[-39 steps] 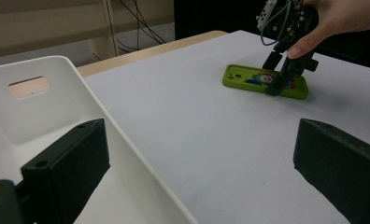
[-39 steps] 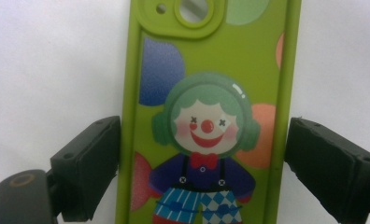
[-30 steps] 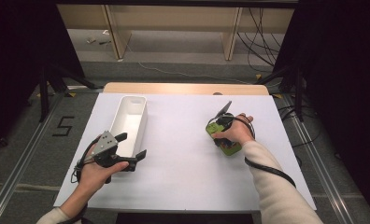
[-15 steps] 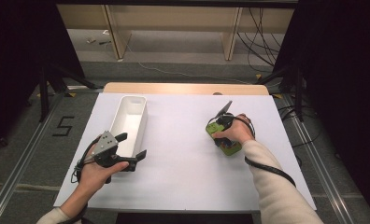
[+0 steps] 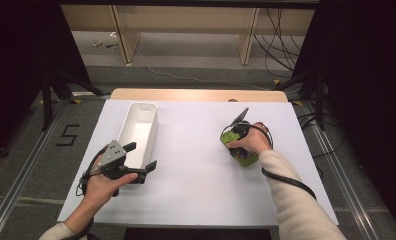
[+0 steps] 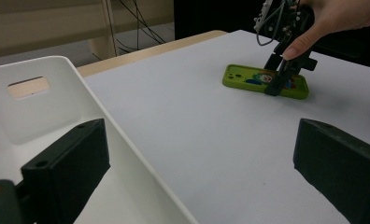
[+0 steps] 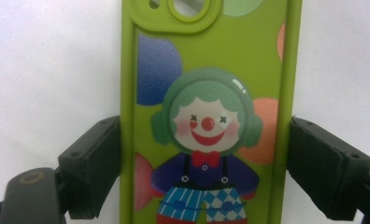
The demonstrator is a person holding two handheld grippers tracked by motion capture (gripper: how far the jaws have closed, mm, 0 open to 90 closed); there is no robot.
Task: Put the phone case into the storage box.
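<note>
A green phone case (image 5: 247, 159) printed with a clown lies flat on the white table, right of centre. My right gripper (image 5: 241, 150) points down over it, held by a hand. In the right gripper view the two black jaws press against both long edges of the case (image 7: 206, 46), so the right gripper (image 7: 204, 163) is shut on it. The left gripper view shows the same grip (image 6: 276, 86) on the case (image 6: 248, 77) from afar. My left gripper (image 5: 141, 156) is open at the near end of a white bin (image 5: 153, 125), one jaw over the bin and one over the table.
The white bin (image 6: 43, 63) is long, with a handle slot in its end wall, and nothing shows inside it. The white table sheet (image 5: 196, 150) stretches between the bin and the case. A wooden strip (image 5: 196, 95) runs along the far edge.
</note>
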